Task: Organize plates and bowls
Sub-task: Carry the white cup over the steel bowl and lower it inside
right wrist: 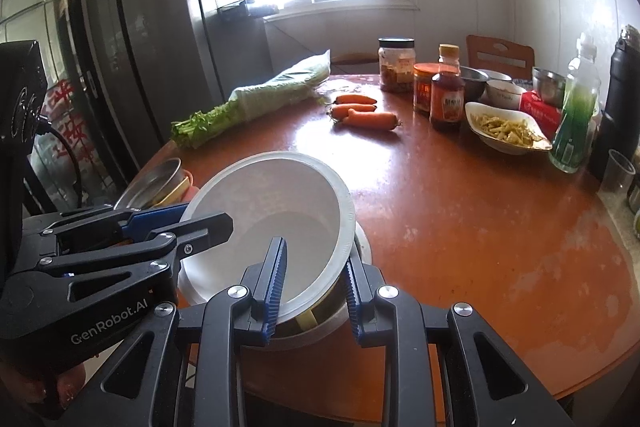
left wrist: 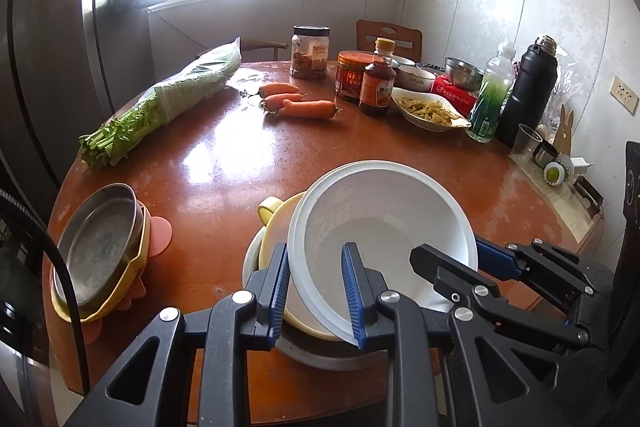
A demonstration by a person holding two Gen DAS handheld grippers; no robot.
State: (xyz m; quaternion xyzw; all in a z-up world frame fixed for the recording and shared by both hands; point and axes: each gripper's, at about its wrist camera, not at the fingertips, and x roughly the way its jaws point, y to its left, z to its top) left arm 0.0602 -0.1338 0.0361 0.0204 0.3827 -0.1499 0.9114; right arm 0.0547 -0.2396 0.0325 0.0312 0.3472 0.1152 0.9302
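White plastic bowl (left wrist: 384,223) was pinched at its rim from two sides: the left gripper (left wrist: 316,291) had its blue ribbed fingers (left wrist: 352,287) clamped across the near-left edge, one inside the wall and one outside, and the right gripper (right wrist: 316,287) gripped the near-right edge the same way. Both sets of jaws were pressed onto the thin wall, with nothing else between them.

Judging by its thin rolled lip and matte white wall, the bowl looked light and somewhat flexible, likely to bend under a hard squeeze rather than crack, and smooth enough to slip from a shallow bite. The rim seemed the only practical hold, and two opposed grips would keep it from twisting.

It was tilted, its mouth facing up and towards the cameras, its far rim higher than the near one. Being round, it had no true long axis; its centre line leaned back towards the grippers.

It sat just above, perhaps touching, a yellow handled bowl (left wrist: 276,215) nested in a wider white bowl (left wrist: 320,355) at the near edge of the round wooden table (left wrist: 400,155). To the left stood a metal dish (left wrist: 100,243) in a yellow holder. Further off lay carrots (left wrist: 300,103), bagged greens (left wrist: 168,99), jars and bottles.
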